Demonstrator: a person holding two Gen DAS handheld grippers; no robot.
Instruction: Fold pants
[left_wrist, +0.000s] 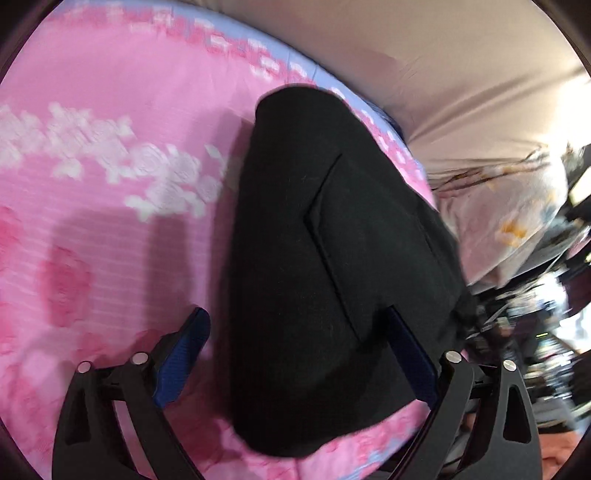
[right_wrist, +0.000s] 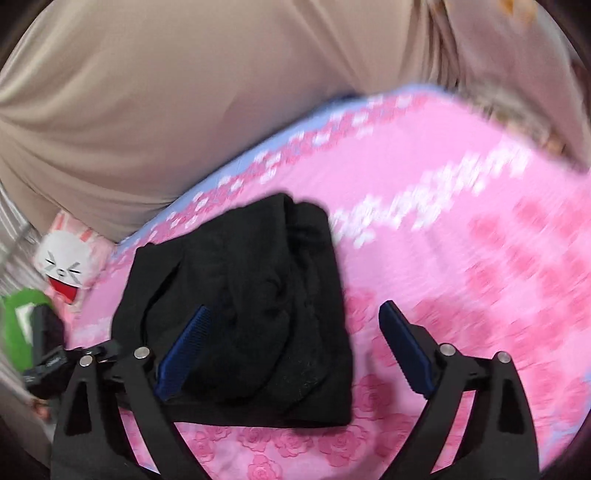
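- My right tongs stand wide apart and hold nothing. The pants lie under them as a black folded bundle on the pink blanket. One pad hangs over the cloth, the other over the blanket. If I lower the hand carelessly, the left pad can catch the top layer and pull the fold open.
- My left tongs are also spread wide. In the left view the pants fill the gap between the pads, but I cannot see the pads pressing on them, so I judge nothing is gripped. The right pad looks very near the cloth edge; whether it touches I cannot tell. It could drag that edge if I move sideways.
- The bundle looks thick and soft, with a loose rolled part on top in the right view. I think it may spring open by itself now that no tongs hold it.
- One side of the pants lies close to the blanket's blue border. A push from me in that direction could slide them off the blanket onto the beige sheet.
- Farther left in the right view sit a bunny cushion and a green thing. A wide swing of my hand could knock them.
- Both views are blurred, so I may misjudge the edges.
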